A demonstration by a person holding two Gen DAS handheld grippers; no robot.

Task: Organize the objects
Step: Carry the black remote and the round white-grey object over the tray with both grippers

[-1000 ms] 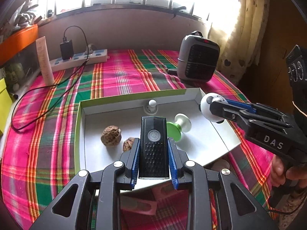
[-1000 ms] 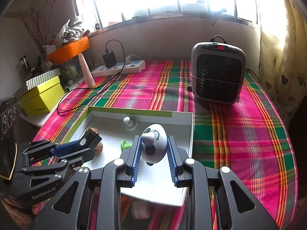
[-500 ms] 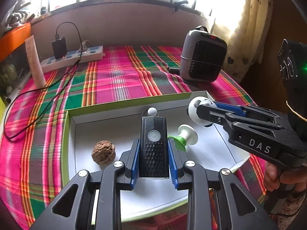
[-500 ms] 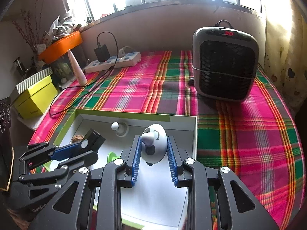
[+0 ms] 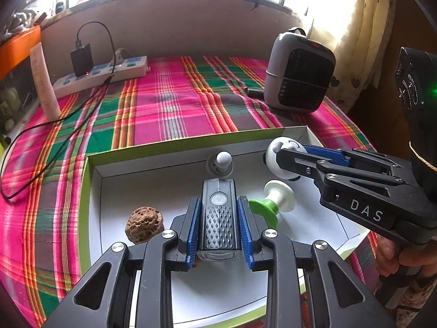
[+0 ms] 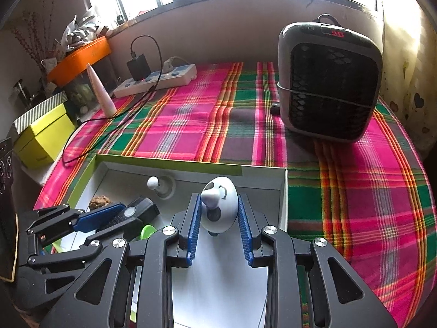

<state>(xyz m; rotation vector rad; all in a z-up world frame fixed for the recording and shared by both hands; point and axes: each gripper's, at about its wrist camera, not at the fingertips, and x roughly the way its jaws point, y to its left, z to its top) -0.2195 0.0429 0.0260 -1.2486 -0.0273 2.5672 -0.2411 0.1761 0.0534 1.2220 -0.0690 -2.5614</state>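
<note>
"DAS" on right gripper (image 5: 284,158), clamped on white egg toy (image 6: 218,205); left gripper (image 5: 218,218) clamps black light (image 5: 218,216), both over box (image 5: 90,191) w/ walnut (image 5: 144,224).

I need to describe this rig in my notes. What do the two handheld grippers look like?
Both are matte black plastic with triangular cut-outs, silver screw heads and ribbed blue pads on the fingers. The left gripper shows these up close. The right gripper bears white "DAS" lettering on its side, with a black box behind it showing a green light. A hand grips its handle.
</note>
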